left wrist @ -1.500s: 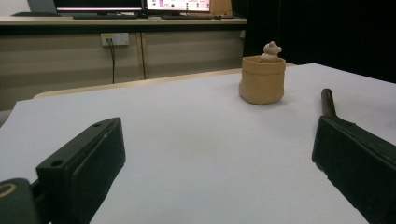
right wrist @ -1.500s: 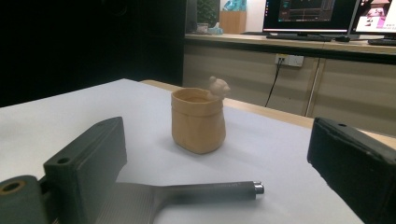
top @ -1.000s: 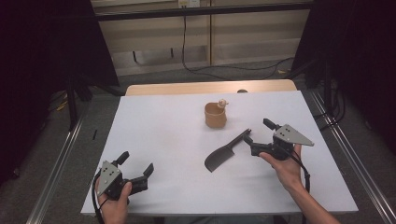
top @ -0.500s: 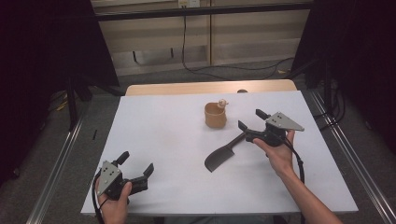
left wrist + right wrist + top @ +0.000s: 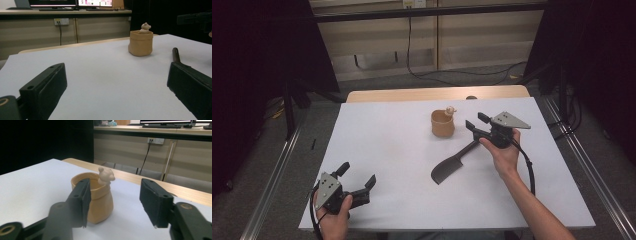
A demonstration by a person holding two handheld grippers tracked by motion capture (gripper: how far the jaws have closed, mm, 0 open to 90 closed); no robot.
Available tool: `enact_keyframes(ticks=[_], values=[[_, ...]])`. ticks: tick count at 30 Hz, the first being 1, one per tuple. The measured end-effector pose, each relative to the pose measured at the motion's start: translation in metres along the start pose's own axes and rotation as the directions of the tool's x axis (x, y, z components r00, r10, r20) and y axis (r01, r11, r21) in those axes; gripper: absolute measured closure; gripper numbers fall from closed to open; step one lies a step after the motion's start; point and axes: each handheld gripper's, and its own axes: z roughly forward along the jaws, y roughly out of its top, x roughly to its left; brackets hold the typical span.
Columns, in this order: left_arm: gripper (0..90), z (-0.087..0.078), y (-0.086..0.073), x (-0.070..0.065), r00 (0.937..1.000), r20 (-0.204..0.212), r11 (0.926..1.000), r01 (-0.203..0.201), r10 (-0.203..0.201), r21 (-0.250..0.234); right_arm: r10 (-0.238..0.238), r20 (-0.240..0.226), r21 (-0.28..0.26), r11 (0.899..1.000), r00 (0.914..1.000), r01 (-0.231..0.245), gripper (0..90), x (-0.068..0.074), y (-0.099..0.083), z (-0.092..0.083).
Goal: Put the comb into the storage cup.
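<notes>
The right gripper (image 5: 478, 123), right of centre in the high view, has just been closing its jaws, which stand apart with nothing between them. Just left of it sits the tan pot (image 5: 443, 123); the dark cleaver (image 5: 451, 167) lies below. At lower left, the left gripper (image 5: 358, 177) rests open.

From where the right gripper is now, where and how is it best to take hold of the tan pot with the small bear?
Probably grip the tan pot at its folded rim, one jaw inside and one outside. It stands upright with an open top, and the right gripper already faces it, jaws apart with nothing between them, having just been closing. Choose the rim's near side, away from the bear.
</notes>
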Motion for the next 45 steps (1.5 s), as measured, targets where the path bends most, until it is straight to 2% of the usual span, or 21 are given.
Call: enact_keyframes(ticks=[2,6,11,19,23,33,34,39,40,45], values=[[2.7,0.0,0.0,0.0,1.0,0.0,1.0,-0.001,0.001,0.0,-0.001,0.02,0.007,1.0,0.9998,0.001,49.3,-0.001,-0.001,0.001],[2.7,0.0,0.0,-0.001,1.0,0.003,1.0,-0.003,0.003,0.0,0.005,0.021,0.017,1.0,0.9998,-0.005,55.7,-0.004,-0.004,0.002],[2.7,-0.001,0.0,0.0,1.0,0.004,1.0,-0.002,0.002,-0.001,0.008,-0.005,-0.001,1.0,1.0,-0.008,60.3,-0.003,-0.006,0.004],[2.7,0.0,0.0,0.0,1.0,0.004,1.0,-0.002,0.002,-0.001,-0.002,-0.009,-0.015,1.0,1.0,0.002,81.2,-0.002,-0.003,0.001],[2.7,0.0,0.0,0.0,1.0,0.005,1.0,-0.001,0.001,-0.002,-0.004,-0.013,0.011,1.0,0.9999,0.004,88.1,-0.004,-0.004,0.0],[2.7,0.0,0.001,0.0,1.0,0.006,1.0,-0.003,0.003,-0.003,0.021,-0.063,0.088,0.996,0.9978,-0.015,90.0,-0.007,-0.003,0.002],[2.7,0.0,0.001,0.0,1.0,0.001,1.0,0.001,-0.001,-0.007,0.03,-0.085,0.113,0.993,0.9959,-0.02,90.0,-0.008,-0.003,0.003],[2.7,-0.001,0.001,0.001,1.0,0.003,1.0,0.007,-0.007,-0.005,0.048,-0.097,0.165,0.986,0.9942,-0.032,90.0,-0.008,-0.002,0.005],[2.7,-0.001,0.001,0.001,1.0,0.002,1.0,0.006,-0.006,-0.005,0.05,-0.104,0.195,0.98,0.9933,-0.029,90.0,-0.009,0.0,0.007],[2.7,-0.001,0.001,0.001,1.0,0.004,1.0,0.007,-0.007,-0.007,0.07,-0.121,0.232,0.972,0.9902,-0.04,90.0,-0.01,0.005,0.011]])
